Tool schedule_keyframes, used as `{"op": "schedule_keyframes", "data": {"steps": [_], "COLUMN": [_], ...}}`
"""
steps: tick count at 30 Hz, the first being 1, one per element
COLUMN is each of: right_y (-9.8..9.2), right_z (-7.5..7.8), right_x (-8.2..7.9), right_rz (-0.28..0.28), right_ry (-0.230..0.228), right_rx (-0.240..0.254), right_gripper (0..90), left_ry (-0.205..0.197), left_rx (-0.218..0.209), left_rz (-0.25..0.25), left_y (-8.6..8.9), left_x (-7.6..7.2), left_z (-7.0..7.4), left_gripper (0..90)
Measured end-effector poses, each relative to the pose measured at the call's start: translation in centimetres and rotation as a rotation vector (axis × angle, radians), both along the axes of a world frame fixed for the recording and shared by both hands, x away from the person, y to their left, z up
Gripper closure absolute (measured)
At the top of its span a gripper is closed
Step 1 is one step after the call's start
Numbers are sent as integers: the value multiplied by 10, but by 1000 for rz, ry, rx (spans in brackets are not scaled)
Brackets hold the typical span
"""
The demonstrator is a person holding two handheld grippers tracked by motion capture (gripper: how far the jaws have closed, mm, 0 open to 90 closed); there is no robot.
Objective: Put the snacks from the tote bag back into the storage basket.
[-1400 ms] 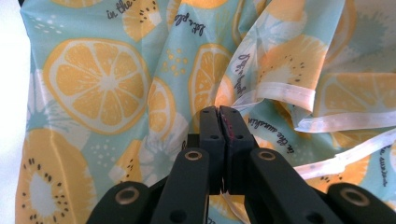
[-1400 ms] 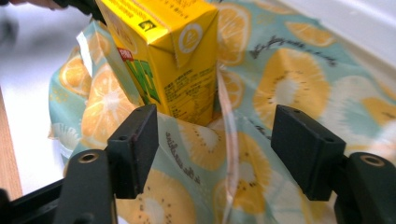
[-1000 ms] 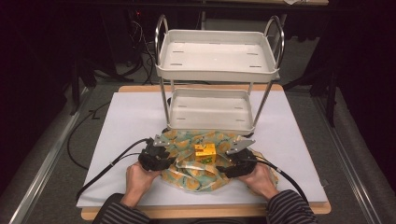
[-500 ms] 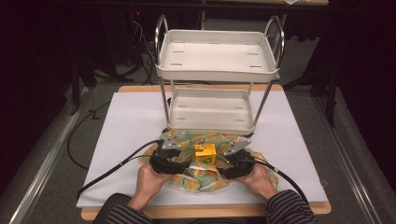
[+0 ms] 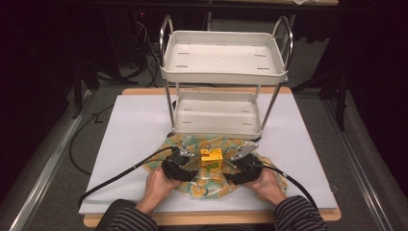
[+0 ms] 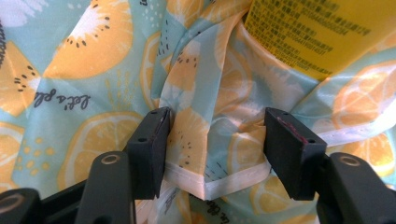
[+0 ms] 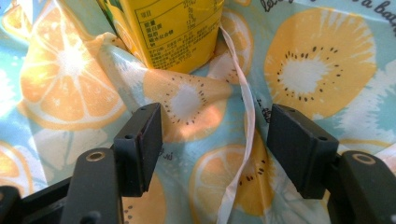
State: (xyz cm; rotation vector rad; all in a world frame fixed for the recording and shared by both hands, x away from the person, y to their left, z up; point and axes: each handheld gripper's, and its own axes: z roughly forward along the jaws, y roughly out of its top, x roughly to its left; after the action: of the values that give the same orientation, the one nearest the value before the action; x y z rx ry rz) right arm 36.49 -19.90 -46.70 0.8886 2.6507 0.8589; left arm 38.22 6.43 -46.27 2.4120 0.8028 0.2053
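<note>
Yellow and pale blue, the fruit-print cloth (image 5: 211, 180) is lying crumpled on the white sheet covering the desk (image 5: 130, 130), right in front of the person, with a small yellow carton (image 5: 211, 158) standing upright in its middle. Both hands are working at the cloth from either side of the carton. The left gripper (image 5: 185, 163) is sitting just left of the carton, and the left gripper view is showing its fingers (image 6: 148, 147) spread apart, having just been opening, with a raised fold and the white hem of the cloth (image 6: 210, 154) lying between them; the left finger is touching the fold, while the other is standing clear, so nothing is being pinched. The right gripper (image 5: 235, 166) is resting just right of the carton, its fingers (image 7: 299, 149) also spread wide, hovering over flat cloth with a white hem strip (image 7: 245, 140) running between them and the carton (image 7: 173, 28) just beyond. Behind the cloth, a two-tier white trolley rack (image 5: 223, 77) is standing on the desk, its lower tray near the cloth's far edge.
</note>
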Motion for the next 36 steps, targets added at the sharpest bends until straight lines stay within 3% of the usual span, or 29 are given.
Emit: {"op": "schedule_keyframes", "data": {"steps": [4,9,17,22,28,36], "right_y": [0,0,-1,-1,-2,-2], "right_z": [0,0,-1,-2,-2,-3], "right_x": [0,0,-2,-2,-3,-3], "right_rz": [3,2,-6,-6,-15,-16], "right_ry": [-2,0,-7,-15,-15,-14], "right_rx": [2,3,11,19,26,26], "right_gripper": [365,364,362,361,359,359], "left_ry": [-3,-24,-74,-96,-96,-104], "left_rx": [-2,-35,-117,-169,-229,-273], "left_rz": [1,4,38,27,35,29], "left_y": [2,6,13,15,18,24], "left_x": [-2,-4,-6,-9,-11,-15], "left_z": [3,11,27,33,41,53], "left_gripper": [432,409,384,354,326,307]}}
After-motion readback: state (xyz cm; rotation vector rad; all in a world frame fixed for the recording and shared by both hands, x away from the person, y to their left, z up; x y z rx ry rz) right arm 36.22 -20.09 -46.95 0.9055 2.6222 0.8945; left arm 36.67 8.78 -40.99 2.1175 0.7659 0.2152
